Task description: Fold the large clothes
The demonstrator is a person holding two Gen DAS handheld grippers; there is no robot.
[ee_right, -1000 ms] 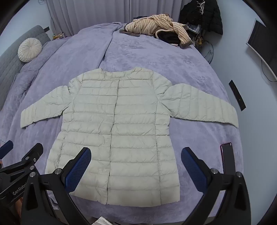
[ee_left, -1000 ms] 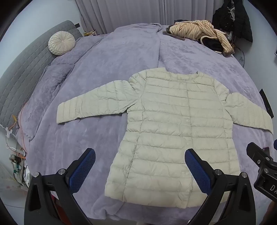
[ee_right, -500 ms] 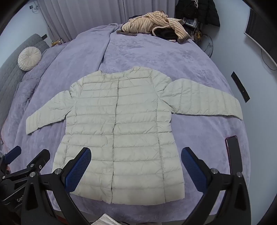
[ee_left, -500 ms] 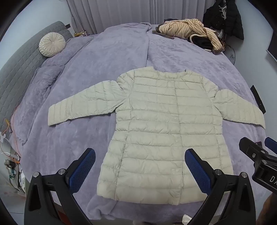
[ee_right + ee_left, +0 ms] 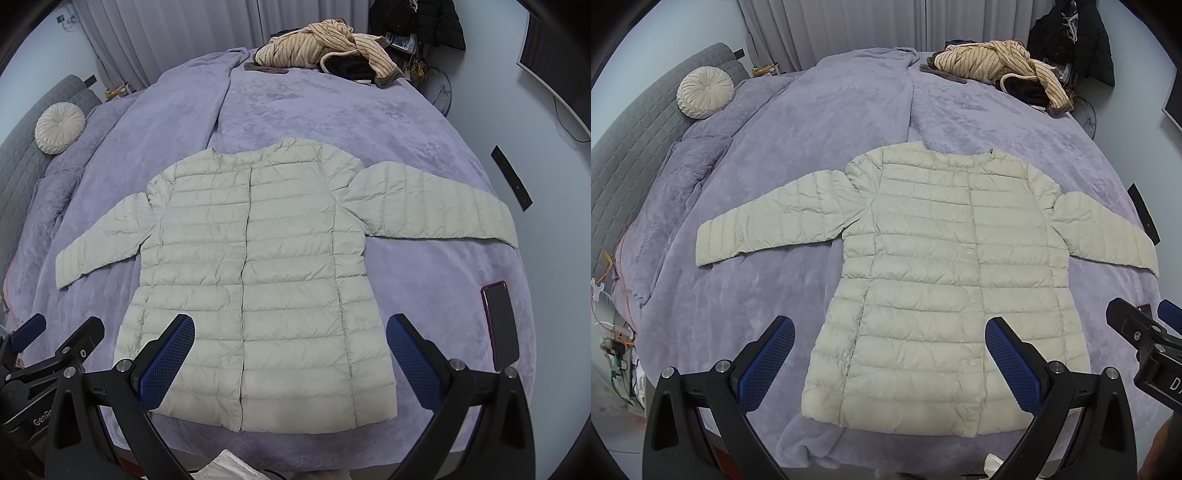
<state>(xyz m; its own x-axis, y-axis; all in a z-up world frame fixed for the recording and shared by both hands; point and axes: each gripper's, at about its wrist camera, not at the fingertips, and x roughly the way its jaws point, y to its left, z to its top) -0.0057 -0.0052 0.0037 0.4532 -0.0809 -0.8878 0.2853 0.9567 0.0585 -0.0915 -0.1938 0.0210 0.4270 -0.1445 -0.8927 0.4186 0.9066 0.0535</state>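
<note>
A pale beige quilted jacket (image 5: 945, 280) (image 5: 255, 280) lies flat and buttoned on a lilac bed cover (image 5: 820, 122) (image 5: 325, 110), collar away from me and both sleeves spread out sideways. My left gripper (image 5: 890, 360) hangs open above the hem's left half, nothing between its blue pads. My right gripper (image 5: 290, 358) is open too, hovering over the hem's right half, empty. Each gripper shows at the edge of the other's view.
A heap of striped beige and dark clothes (image 5: 1001, 70) (image 5: 325, 55) sits at the bed's far end. A round cream cushion (image 5: 704, 92) lies by the grey headboard at left. A phone (image 5: 499, 325) rests on the bed's right edge. A black strip (image 5: 511, 177) lies on the floor.
Both grippers have drawn back and up from the bed, so more of the jacket's hem and the bed's near edge shows. The jacket has not moved.
</note>
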